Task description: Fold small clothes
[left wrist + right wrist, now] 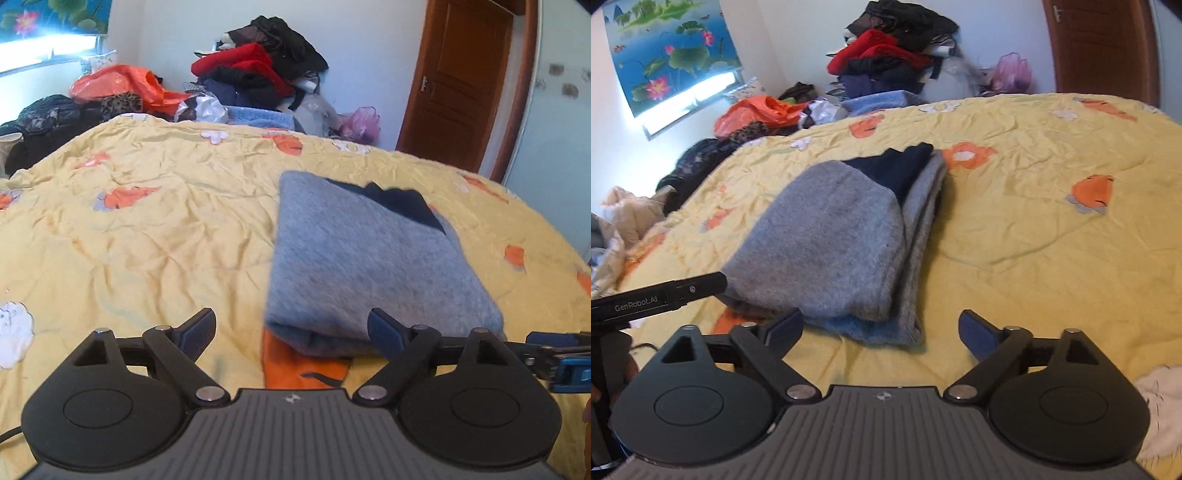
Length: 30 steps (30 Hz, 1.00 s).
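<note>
A grey fleece garment (369, 258) with a dark navy part (402, 203) lies folded on the yellow flowered bedspread (147, 229). In the right wrist view the garment (831, 243) shows stacked layers and a blue edge at its near end. My left gripper (291, 332) is open and empty, its right finger just at the garment's near edge. My right gripper (881, 332) is open and empty, just in front of the garment's near end. The left gripper's body (657, 299) shows beside the garment's left edge in the right wrist view.
A heap of clothes (258, 70) and an orange plastic bag (118, 83) lie beyond the bed's far edge against the wall. A brown door (458, 81) stands at the right. More laundry (624, 218) lies off the bed's left side.
</note>
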### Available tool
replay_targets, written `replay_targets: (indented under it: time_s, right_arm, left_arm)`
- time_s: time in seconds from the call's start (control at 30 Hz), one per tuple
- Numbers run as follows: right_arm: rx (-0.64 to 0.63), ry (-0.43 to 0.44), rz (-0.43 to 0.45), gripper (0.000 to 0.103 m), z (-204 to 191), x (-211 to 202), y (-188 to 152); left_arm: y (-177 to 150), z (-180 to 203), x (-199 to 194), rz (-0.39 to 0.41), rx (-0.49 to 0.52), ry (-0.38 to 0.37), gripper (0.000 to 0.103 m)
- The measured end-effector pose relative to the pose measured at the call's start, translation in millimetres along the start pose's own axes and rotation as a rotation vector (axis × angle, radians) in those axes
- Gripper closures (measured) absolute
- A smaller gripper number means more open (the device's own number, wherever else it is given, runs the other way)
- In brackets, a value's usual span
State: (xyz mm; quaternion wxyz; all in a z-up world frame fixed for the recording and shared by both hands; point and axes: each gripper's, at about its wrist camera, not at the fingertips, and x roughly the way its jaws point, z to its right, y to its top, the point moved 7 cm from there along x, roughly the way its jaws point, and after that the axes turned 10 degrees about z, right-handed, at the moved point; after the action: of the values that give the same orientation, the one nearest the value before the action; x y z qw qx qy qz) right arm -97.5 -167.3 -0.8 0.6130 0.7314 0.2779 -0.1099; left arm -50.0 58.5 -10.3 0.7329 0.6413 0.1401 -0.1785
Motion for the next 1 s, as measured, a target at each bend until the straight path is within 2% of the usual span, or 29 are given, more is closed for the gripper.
replay_targets:
  time_s: [0.07,0.13,0.2,0.33,0.4,0.5,0.57,0.73,0.83,1.0]
  right_arm:
    - [-0.053,-0.085,-0.012,0.008,-2,4,-10]
    - [-0.109,-0.149,-0.030,0.001,-4,9,-21]
    - [-0.145,-0.205,-0.045,0.000,-4,11,-31]
    - [-0.125,-0.231,-0.021,0.000,-3,10,-32]
    - [-0.118,-0.246,-0.020,0.000,-1,11,-30]
    - [-0.099,-0.266,0.003,0.000,3,11,-31]
    - [-0.086,-0.275,0.019,0.000,4,11,-32]
    - [-0.077,-0.319,-0.024,0.000,-6,9,-35]
    - [-0.077,-0.311,-0.056,0.000,-6,14,-32]
    - [-0.103,-0.291,0.017,0.000,-8,9,-37]
  left_arm:
    - [-11,9,4,-0.021,0.014,-0.007,0.013]
    - [-22,17,7,-0.052,0.032,-0.004,0.013]
    - [-29,18,10,-0.052,0.056,0.012,0.009]
    - [-31,13,9,-0.050,0.069,0.036,0.006]
    - [-31,10,12,-0.063,0.083,0.050,0.000]
    - [-32,13,17,-0.072,0.144,0.054,0.000]
    - [-31,12,18,-0.074,0.136,0.047,0.000]
    - [-31,12,18,-0.074,0.139,0.051,0.000]
    - [-31,12,17,-0.073,0.137,0.054,0.000]
    - [-31,12,17,-0.073,0.137,0.052,0.000]
